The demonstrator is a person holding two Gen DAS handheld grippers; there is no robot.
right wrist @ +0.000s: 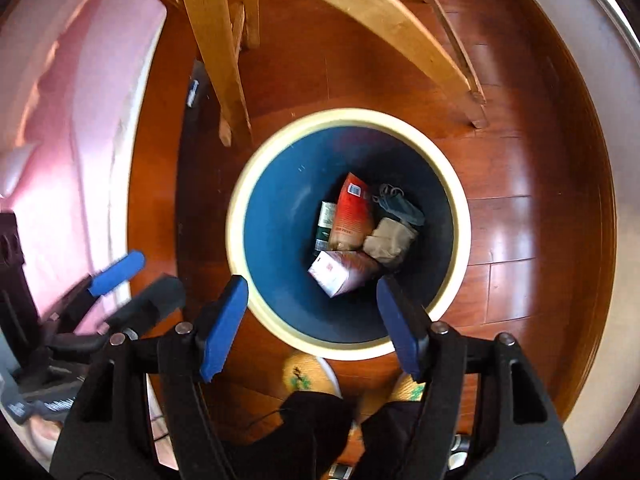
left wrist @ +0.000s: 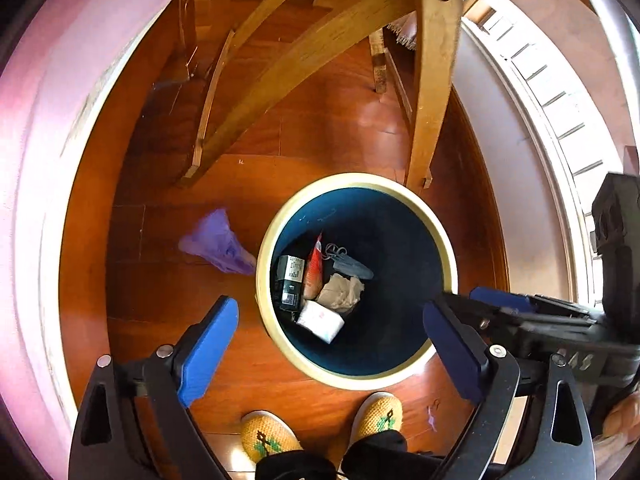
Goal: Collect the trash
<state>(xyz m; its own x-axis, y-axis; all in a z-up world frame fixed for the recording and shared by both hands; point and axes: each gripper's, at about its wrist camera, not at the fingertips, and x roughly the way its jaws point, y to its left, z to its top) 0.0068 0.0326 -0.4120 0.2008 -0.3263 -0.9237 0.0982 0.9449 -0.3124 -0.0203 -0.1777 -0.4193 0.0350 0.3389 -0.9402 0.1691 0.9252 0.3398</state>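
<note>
Both grippers pointed steeply down over a round bin [left wrist: 356, 372] with a cream rim and dark blue inside, standing on a reddish wooden floor [left wrist: 160, 320]. The left gripper [left wrist: 332, 344] had its blue fingers [left wrist: 208, 344] spread wide with nothing between them; the bin's near rim showed in the gap. The right gripper [right wrist: 312, 320] likewise stood open and empty, its fingers [right wrist: 224, 324] framing the near rim of the bin in the right wrist view.

At the bottom of the bin lay the collected trash: a red packet [right wrist: 354, 212], a dark carton [left wrist: 291, 280], a crumpled brown paper [right wrist: 388, 240], a white box [left wrist: 322, 320] and a grey face mask [left wrist: 352, 266].

A crumpled purple bag [left wrist: 218, 242] lay on the floor just beside the bin, on its left in the left wrist view, outside the rim.

Wooden chair legs [left wrist: 432, 80] stood behind the bin. The person's yellow knitted slippers [left wrist: 268, 440] appeared at the lower edge, close to the bin.
</note>
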